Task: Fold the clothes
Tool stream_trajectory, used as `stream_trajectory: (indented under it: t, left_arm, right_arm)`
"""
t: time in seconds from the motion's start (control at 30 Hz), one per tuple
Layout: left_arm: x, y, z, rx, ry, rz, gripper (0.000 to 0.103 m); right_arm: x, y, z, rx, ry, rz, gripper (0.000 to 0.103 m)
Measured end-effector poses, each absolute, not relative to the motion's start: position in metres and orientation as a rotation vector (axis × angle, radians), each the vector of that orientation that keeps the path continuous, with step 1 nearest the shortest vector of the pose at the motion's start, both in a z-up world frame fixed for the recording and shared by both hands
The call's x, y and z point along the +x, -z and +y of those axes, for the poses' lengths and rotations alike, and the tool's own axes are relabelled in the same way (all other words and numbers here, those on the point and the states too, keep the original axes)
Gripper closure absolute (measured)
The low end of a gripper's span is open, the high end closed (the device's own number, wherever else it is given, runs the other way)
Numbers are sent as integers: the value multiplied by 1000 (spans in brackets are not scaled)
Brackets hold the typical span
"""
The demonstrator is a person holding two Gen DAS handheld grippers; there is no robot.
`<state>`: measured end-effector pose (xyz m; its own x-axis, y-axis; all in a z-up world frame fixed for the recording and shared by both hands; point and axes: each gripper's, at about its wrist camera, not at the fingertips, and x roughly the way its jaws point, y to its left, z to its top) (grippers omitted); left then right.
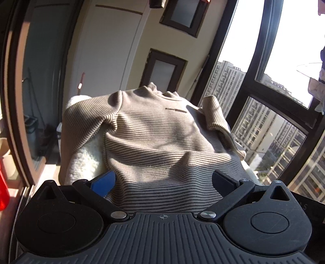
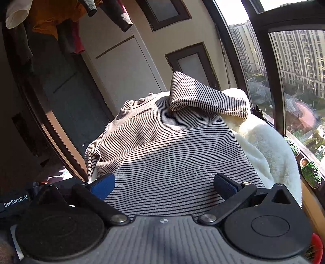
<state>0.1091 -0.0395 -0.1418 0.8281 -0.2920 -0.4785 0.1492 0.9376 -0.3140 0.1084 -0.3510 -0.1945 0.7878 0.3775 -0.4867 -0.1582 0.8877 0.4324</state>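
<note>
While we hold both grippers low at the hem end, the striped sweater lies spread face up on a white fleece blanket, which pads the surface beneath it. We take the sweater as our landmark: its long axis runs straight away from us, hem nearest, collar at the far end pointing toward the cream wall and a dark-framed window beyond it. A small dark line of lettering sits just below the collar. In the left wrist view, our left gripper has its jaws spread wide apart, one blue pad at the sweater's left edge by the hem and the other finger over the hem further right; nothing is pinched between them. The left sleeve drapes down off the sweater's left side, over the blanket. The right sleeve is folded inward, lying across the sweater's right shoulder, its cuff toward the right edge. In the right wrist view, our right gripper likewise stands with jaws wide apart above the hem stripes, gripping nothing. From there the same sweater still points collar-away, and the folded sleeve rises as a hump on its far right, with blanket showing past the sweater's right edge. Above and left of the sweater hang other garments; to its right, tall windows face apartment blocks.
</note>
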Motion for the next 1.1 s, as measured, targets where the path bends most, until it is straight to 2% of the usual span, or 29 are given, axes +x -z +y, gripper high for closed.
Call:
stream_trajectory:
  t: [0.17,0.3,0.43,0.63,0.8,0.87,0.9,0.93,1.07,1.1]
  left_arm:
    - [152,154,-49,-300,382,591,0]
    - [177,176,-64,-333,463,694,0]
    - [176,188,-78,-266,432,662,0]
    - [173,191,-75,-348,375,681,0]
    - [177,186,-63,-547,297,744,0]
    - [179,185,-63,-587,257,746,0]
    - [180,184,-63,-603,236,750,0]
    - [181,183,-64,-619,213,756,0]
    - [189,168,-63,-670,191,797,0]
    - [190,161,-64,-670,221,796,0]
  right_arm:
    - [121,212,-341,348,-251,660,0]
    - [119,219,-327,278,-220,659,0]
    - [126,212,-331,252,-254,707,0]
    - [136,183,-390,350,-253,605,0]
    - [200,189,-450,559,-263,552,0]
    - [229,205,-465,656,-274,571,6]
    - [243,213,-474,702,-267,579,15]
    - [255,221,-483,740,-245,590,18]
    - [299,247,-499,832,-194,639,19]
    - [305,251,-499,829,-195,653,24]
